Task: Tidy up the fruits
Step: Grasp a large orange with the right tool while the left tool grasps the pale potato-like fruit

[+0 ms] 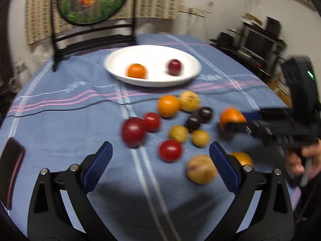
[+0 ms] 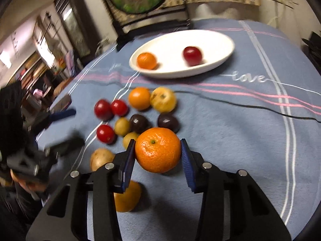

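Note:
A white plate [image 1: 192, 60] at the far middle of the table holds an orange [image 1: 136, 71] and a dark red plum [image 1: 174, 66]; the plate also shows in the right wrist view [image 2: 220, 42]. Several loose fruits lie in front of it: red ones [image 1: 134, 131], oranges [image 1: 168, 106], yellow ones [image 1: 201, 169] and dark plums [image 1: 193, 122]. My left gripper [image 1: 160, 158] is open and empty above the cloth near a red fruit [image 1: 170, 150]. My right gripper [image 2: 158, 154] is shut on a mandarin [image 2: 158, 152], held just above the cloth; it appears from the side in the left wrist view [image 1: 234, 120].
A blue striped tablecloth [image 1: 60, 120] covers the round table. A dark phone [image 1: 11, 168] lies at the left edge. A black chair [image 1: 92, 38] stands behind the plate. Another orange [image 2: 126, 196] lies under my right gripper's left finger.

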Motion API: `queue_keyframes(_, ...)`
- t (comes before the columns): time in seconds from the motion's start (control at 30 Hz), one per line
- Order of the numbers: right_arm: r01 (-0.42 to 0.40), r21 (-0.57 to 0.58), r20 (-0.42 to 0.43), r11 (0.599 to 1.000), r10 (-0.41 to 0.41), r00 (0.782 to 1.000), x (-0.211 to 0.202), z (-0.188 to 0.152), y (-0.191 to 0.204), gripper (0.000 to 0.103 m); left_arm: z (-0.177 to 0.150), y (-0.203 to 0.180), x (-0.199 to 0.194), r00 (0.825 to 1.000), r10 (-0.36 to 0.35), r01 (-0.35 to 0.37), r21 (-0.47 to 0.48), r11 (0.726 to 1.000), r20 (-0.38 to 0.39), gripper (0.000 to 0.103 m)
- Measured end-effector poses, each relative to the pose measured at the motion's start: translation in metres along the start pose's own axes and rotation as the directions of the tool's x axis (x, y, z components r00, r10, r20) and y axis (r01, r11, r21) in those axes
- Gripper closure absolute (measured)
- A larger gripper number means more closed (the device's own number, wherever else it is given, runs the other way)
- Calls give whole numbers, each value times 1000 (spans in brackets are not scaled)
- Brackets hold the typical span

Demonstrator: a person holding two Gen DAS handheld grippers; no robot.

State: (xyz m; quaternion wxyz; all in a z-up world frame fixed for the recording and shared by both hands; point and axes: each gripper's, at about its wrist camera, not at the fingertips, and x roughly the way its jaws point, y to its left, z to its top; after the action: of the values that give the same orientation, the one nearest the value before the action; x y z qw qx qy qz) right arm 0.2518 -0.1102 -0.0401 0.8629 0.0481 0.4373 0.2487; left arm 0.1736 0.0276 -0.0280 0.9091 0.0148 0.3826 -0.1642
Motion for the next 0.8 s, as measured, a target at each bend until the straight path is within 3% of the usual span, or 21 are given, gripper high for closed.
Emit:
queue_keyframes(0.07, 13, 15, 4, 1000, -13, 1000, -1, 0, -4, 59, -4, -11, -1, 998, -59, 60, 49, 997, -16, 8)
queue_keyframes(0.2, 8, 18, -10, 1000, -8, 1000, -1, -3, -4, 59, -13, -28, 3, 990, -122, 129, 111, 985, -65, 35)
queue_keyframes(0.27, 12, 12, -9, 1000, -12, 1000, -2, -4, -2, 59, -16, -32, 8, 987, -128, 139, 119, 983, -94, 39)
queue_keyframes(0.43, 16, 14, -3, 1000, -16, 1000, -3, -4, -1, 59, -18, -35, 16, 986, -113, 128, 125, 984, -124, 40)
queue_keyframes(0.6, 18, 16, -10, 1000, -18, 1000, -1, -4, -1, 59, -20, -37, 21, 982, -118, 137, 125, 983, -144, 56)
queue_keyframes(0.8, 21, 14, -8, 1000, -21, 1000, -1, -4, -1, 59, -20, -36, 23, 982, -115, 132, 111, 985, -149, 56)
